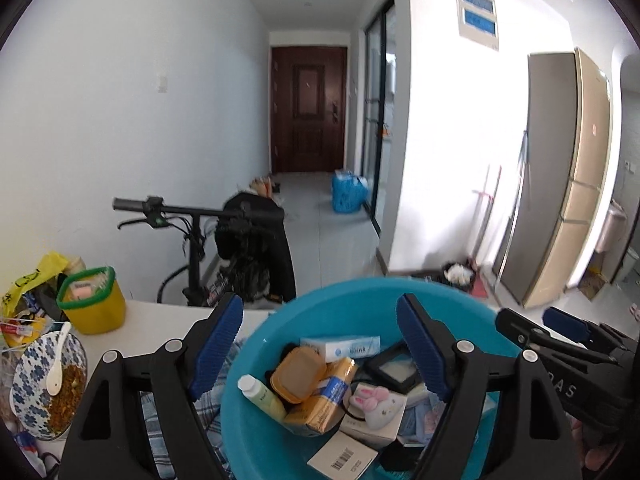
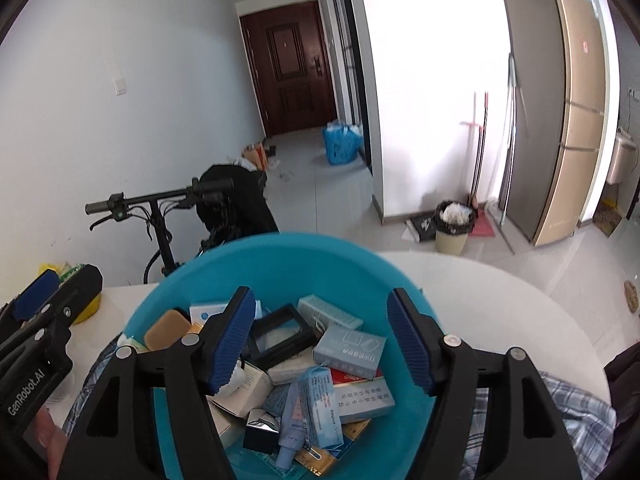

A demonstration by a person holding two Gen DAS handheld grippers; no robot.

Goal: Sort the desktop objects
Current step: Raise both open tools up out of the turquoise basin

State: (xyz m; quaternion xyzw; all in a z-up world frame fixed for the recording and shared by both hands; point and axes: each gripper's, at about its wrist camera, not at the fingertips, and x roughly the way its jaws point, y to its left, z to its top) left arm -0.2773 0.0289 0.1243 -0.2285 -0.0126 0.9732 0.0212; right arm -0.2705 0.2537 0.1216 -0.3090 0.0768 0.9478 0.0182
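A blue plastic basin (image 1: 256,420) (image 2: 280,264) stands on a checked cloth on the white table, filled with small items. In the left wrist view I see an orange lidded box (image 1: 298,374), a white and green bottle (image 1: 262,394), a yellow carton (image 1: 324,400), a bunny clip (image 1: 374,400) and a black frame (image 1: 394,364). The right wrist view shows the black frame (image 2: 280,332), a grey-blue box (image 2: 350,350) and a blue tube (image 2: 296,432). My left gripper (image 1: 320,308) (image 2: 48,292) and right gripper (image 2: 320,296) (image 1: 560,328) hover above the basin, both open and holding nothing.
Left of the basin are a yellow tub with a green rim (image 1: 92,304), a patterned bowl of food with a spoon (image 1: 48,384) and a yellow bag (image 1: 28,284). A scooter (image 1: 192,240) stands behind the table. The white tabletop (image 2: 500,320) stretches to the right.
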